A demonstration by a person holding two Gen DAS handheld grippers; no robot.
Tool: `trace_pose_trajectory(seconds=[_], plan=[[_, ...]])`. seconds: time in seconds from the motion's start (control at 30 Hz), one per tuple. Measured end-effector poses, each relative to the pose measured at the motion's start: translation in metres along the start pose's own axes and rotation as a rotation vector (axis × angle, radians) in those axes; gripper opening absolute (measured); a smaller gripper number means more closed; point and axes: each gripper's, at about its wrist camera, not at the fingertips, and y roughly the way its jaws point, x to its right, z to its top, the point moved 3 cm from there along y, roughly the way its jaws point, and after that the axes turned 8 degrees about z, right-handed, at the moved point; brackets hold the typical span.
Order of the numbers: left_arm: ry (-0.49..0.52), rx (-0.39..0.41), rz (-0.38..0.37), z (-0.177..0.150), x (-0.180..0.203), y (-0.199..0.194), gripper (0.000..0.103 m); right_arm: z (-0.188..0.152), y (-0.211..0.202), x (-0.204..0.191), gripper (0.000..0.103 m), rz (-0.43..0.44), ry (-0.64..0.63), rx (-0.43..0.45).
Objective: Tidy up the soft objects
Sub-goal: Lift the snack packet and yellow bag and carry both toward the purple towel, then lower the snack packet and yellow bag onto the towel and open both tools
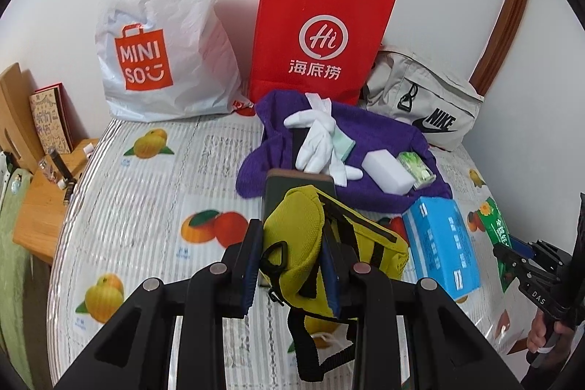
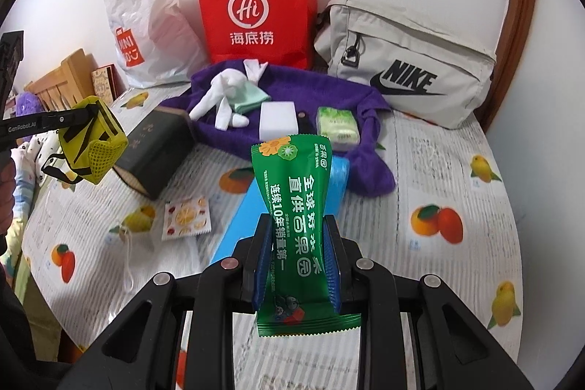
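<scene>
Soft objects are already in both tongs: the left tongs point(image 1: 292, 254) pinch a yellow mesh pouch point(image 1: 296, 236) above the worktop point(image 1: 146, 207), and the right tongs point(image 2: 297, 265) pinch a green snack packet point(image 2: 294, 207) at its waist. Carry each well clear of the purple towel point(image 2: 292, 90) pile ahead (loose straps could snag), and, I judge, release only once over a chosen bag, perhaps the red paper bag point(image 2: 256, 6) beyond.
</scene>
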Motion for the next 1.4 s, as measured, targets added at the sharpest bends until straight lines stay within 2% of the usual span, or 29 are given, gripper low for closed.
trace_pose_trajectory(seconds=[0.57,0.93,1.0,1.1,1.2,1.4], plan=[[0.016,-0.020,-0.001,0.053,0.013,0.053,0.028,0.059,0.050,0.029,0.027,-0.034,-0.014,0.004],[-0.003,-0.044,-0.034,0.093,0.033,0.095,0.028,0.096,0.095,0.053,0.027,-0.044,-0.014,-0.011],[0.001,-0.051,-0.041,0.098,0.039,0.105,0.028,0.100,0.103,0.056,0.027,-0.042,-0.004,-0.015],[0.024,-0.046,0.008,0.104,0.047,0.119,0.028,0.103,0.113,0.061,0.027,-0.035,0.013,-0.024],[0.020,-0.060,-0.022,0.111,0.053,0.132,0.029,0.106,0.122,0.064,0.027,-0.041,0.009,-0.033],[0.042,-0.083,-0.028,0.117,0.065,0.157,0.029,0.110,0.143,0.069,0.027,-0.017,0.024,-0.065]])
